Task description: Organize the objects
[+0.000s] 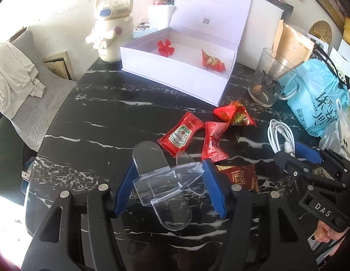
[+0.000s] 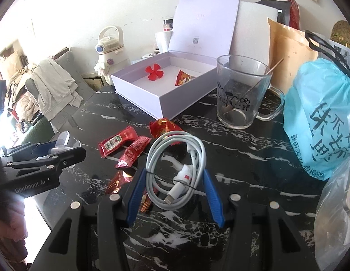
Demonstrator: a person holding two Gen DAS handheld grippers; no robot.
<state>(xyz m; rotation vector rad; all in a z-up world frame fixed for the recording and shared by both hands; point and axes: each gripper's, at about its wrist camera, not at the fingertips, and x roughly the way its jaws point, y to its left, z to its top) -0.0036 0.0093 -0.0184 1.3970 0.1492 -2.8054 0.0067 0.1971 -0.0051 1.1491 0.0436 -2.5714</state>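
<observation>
Clear plastic piece (image 1: 167, 180) and coiled white cable (image 2: 175, 169): both gripped.
Your left gripper (image 1: 168, 183) clamps the piece; your right gripper (image 2: 175, 180) clamps the cable.

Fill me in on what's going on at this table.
A person is tidying a black marble table with two handheld tools. The left tool grips a clear plastic airplane-shaped piece; the right tool holds a coiled white charging cable. An open white box already contains a red plastic flower and a red snack packet. Red sachets lie loose on the table.
</observation>
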